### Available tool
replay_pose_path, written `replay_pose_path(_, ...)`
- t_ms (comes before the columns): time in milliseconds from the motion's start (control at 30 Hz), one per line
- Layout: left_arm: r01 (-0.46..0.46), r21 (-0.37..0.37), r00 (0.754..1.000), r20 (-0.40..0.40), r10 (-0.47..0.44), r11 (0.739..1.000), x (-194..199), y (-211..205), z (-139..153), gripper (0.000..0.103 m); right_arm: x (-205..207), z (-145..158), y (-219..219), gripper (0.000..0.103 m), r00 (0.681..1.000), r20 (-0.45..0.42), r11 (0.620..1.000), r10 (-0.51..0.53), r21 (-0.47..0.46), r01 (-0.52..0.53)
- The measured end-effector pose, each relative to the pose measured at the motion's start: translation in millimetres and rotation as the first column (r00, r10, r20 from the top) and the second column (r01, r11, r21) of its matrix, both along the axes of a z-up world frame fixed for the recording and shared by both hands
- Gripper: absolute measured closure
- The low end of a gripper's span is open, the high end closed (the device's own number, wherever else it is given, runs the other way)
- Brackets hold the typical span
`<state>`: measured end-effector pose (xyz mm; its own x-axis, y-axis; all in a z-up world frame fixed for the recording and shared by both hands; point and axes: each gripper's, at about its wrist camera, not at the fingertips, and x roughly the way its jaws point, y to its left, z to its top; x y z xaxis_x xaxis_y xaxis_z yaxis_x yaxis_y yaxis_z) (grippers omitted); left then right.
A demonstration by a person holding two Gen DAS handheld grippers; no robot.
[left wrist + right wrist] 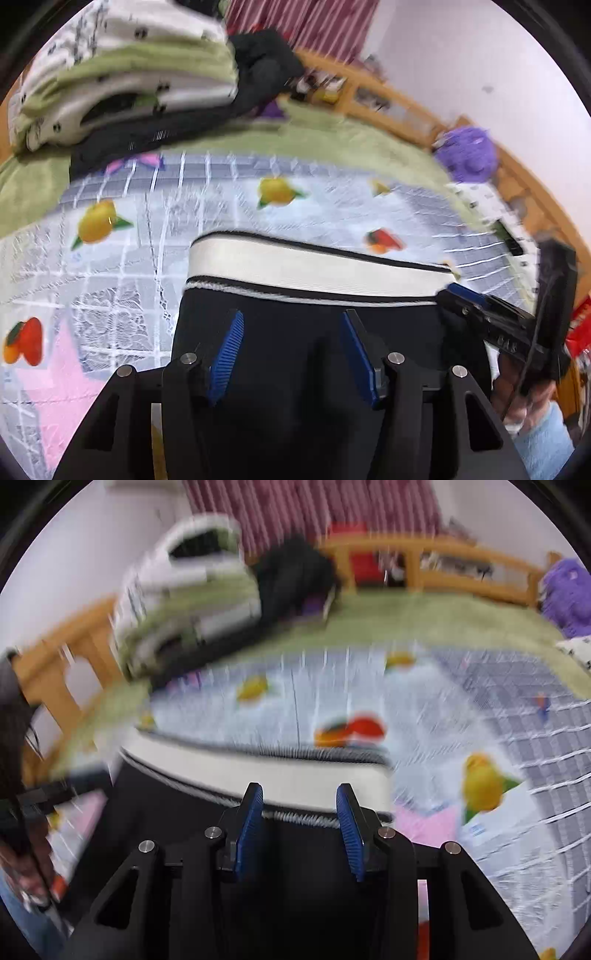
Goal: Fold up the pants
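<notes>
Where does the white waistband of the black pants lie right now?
In both wrist views the white waistband lies across the fruit-print cloth, just ahead of the tongs, with the purple plush toy further off.

The right wrist view is smeared all over, so the fruit pictures on the cloth (424, 716) ahead of the right gripper (300, 808) look like soft blobs. The pile of bedding (188, 602) far ahead and to its left is only streaks of green and white. The black pants (295, 369) run under the left gripper (291, 334) and off the bottom edge, so the legs cannot be seen. The right gripper's tips (452, 291) hide the corner of the white waistband (314, 269). A hand (524, 402) to the right is cut off by the round edge. The things on the wooden rail (373, 92) far ahead are too small to tell.
</notes>
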<state>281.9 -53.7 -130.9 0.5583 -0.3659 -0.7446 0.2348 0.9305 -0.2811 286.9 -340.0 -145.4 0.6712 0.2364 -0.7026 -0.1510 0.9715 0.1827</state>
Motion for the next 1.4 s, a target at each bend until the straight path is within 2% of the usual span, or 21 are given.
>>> replay_pose_path(67,0.008,0.023,1.000,-0.026,-0.007,1.000,7,-4,-13,0.051,9,-15,0,0.062,1.000,0.002,0.999,-0.020,-0.045,0.020)
replay_pose_path(133,0.020,0.044,1.000,0.002,-0.020,0.999,2,-6,-11,0.051,8,-11,-4,0.063,1.000,-0.006,1.000,-0.022,-0.014,0.022)
replay_pose_path(200,0.029,0.052,0.999,-0.021,-0.028,0.998,-3,-5,-9,0.051,3,-6,-6,0.065,0.999,-0.011,0.999,-0.036,0.003,0.036)
replay_pose_path(300,0.051,0.019,0.994,-0.097,-0.049,0.998,-18,3,-15,0.050,-18,-3,-6,0.064,1.000,-0.023,1.000,-0.014,0.012,0.014)
replay_pose_path(367,0.075,0.049,0.992,-0.107,-0.069,0.996,-38,5,-20,0.050,-42,-2,-6,0.064,1.000,-0.018,1.000,-0.007,-0.014,0.007)
replay_pose_path(467,0.101,0.100,0.993,-0.079,-0.093,0.990,-77,2,-19,0.050,-70,-8,3,0.064,0.999,-0.041,0.999,0.018,-0.033,-0.019)
replay_pose_path(600,0.055,0.132,0.997,-0.054,-0.048,0.990,-115,5,-18,0.050,-112,-10,19,0.061,0.999,-0.016,0.994,0.032,-0.103,-0.034)
replay_pose_path(767,0.003,0.144,1.000,-0.024,0.001,0.990,-147,17,-21,0.049,-148,-18,15,0.061,0.999,-0.042,0.996,-0.013,-0.087,0.009)
replay_pose_path(933,-0.020,0.137,1.000,0.000,0.020,0.990,-164,25,-18,0.049,-163,-22,16,0.061,0.997,-0.056,0.995,-0.054,-0.092,0.049)
replay_pose_path(1167,-0.066,0.208,0.997,0.043,0.059,0.976,-186,41,-17,0.049,-170,-23,17,0.059,0.996,-0.033,0.989,-0.087,-0.120,0.083)
replay_pose_path(1300,-0.080,0.130,0.997,0.001,0.081,0.988,-195,67,-22,0.049,-177,-20,18,0.059,0.993,-0.026,0.981,-0.115,-0.157,0.110)
replay_pose_path(1400,-0.073,0.137,0.997,0.020,0.071,0.988,-203,77,-20,0.049,-183,-16,11,0.059,0.987,-0.039,0.981,-0.156,-0.122,0.150)
